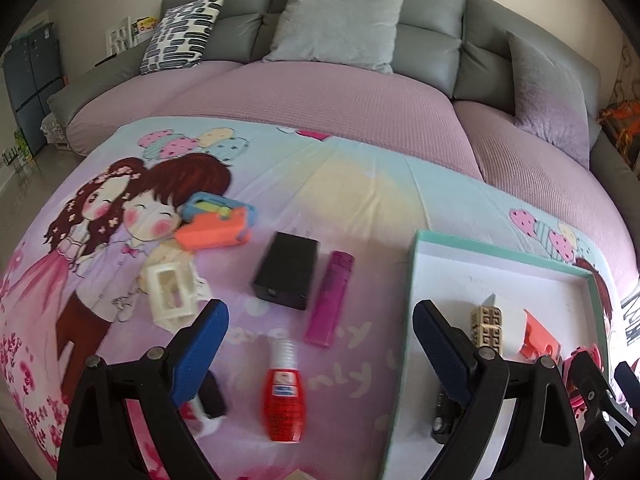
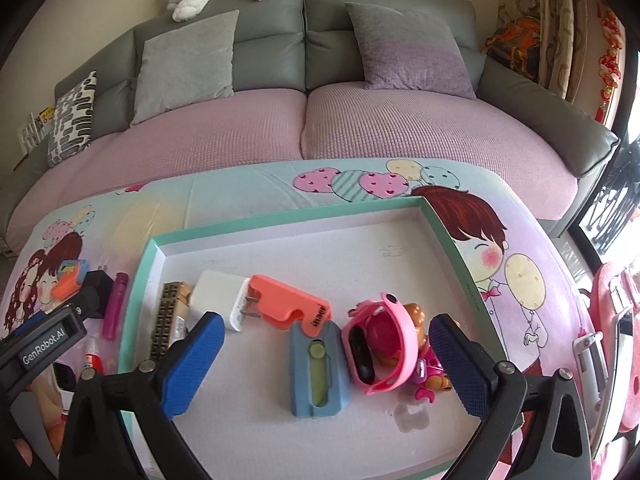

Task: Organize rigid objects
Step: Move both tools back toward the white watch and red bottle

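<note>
The left tongs point(image 1: 320, 344) stand wide apart with nothing gripped, hanging over a cartoon-print cloth point(image 1: 360, 192). Between the two blue pads, and below them in the left wrist view, lies a red bottle point(image 1: 283, 394) with its white ribbed cap pointing away from the tongs; no pad touches it. Just beyond the gap lie a purple lighter point(image 1: 329, 300) and, beside it to the left, a black box point(image 1: 286, 276). Past the left pad sits a cream frame-like piece point(image 1: 170, 294), and farther out an orange and blue toy point(image 1: 218, 222). A small black and white thing point(image 1: 210, 398) lies half hidden under the left pad; what it is I cannot tell. To the right of the right pad runs the teal rim of a tray point(image 1: 406, 320). The right tongs point(image 2: 330, 358) are also fully spread and hold nothing, poised over the tray point(image 2: 280, 222). In their gap lies a blue holder point(image 2: 318, 368) with a green slot, touching neither pad. Just inside the right pad sit pink goggles point(image 2: 380, 344) on a small pink figure point(image 2: 430, 372). Beyond the left pad are a white charger point(image 2: 220, 300), an orange clip point(image 2: 288, 306) and a tan carved block point(image 2: 168, 320).
</note>
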Motion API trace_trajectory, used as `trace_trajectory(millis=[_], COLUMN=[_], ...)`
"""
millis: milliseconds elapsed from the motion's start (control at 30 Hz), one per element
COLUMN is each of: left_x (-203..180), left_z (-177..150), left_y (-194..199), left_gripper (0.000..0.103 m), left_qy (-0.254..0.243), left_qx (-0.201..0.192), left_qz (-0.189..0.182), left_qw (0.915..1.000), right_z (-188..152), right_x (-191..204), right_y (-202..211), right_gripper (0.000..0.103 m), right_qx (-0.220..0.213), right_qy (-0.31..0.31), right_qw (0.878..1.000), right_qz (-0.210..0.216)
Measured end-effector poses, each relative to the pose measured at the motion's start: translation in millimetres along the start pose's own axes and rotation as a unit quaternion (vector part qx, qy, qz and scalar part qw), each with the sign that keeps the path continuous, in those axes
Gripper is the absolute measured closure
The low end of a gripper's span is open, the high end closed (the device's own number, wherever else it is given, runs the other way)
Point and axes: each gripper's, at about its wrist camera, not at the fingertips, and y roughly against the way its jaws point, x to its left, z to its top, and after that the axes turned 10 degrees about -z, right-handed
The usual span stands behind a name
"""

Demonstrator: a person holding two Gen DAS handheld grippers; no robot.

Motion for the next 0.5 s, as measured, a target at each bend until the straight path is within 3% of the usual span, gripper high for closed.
trace_trajectory(millis=[167, 300, 500], left_x=[26.2, 54.7, 93.0], left_z=[8.9, 13.4, 14.7], left_y=[16.2, 24.8, 28.9], left_gripper=[0.009, 0.009, 0.009], left_qy=[0.009, 0.033, 0.056], left_qx=[-0.021, -0.029, -0.026], left_qz=[0.027, 0.026, 0.046], left_qw=[0.9994, 0.9987, 0.997], right_z=[3.2, 1.6, -6.5], right_x=[23.2, 46.2, 82.3], right_y=[13.6, 16.0, 13.4], right_gripper=[0.0, 0.0, 0.0], right_qx=[-0.017, -0.017, -0.008], right_qy=[0.01, 0.023, 0.058], right_qw=[0.999, 0.998, 0.995], right_qz=[0.034, 0.065, 0.081])
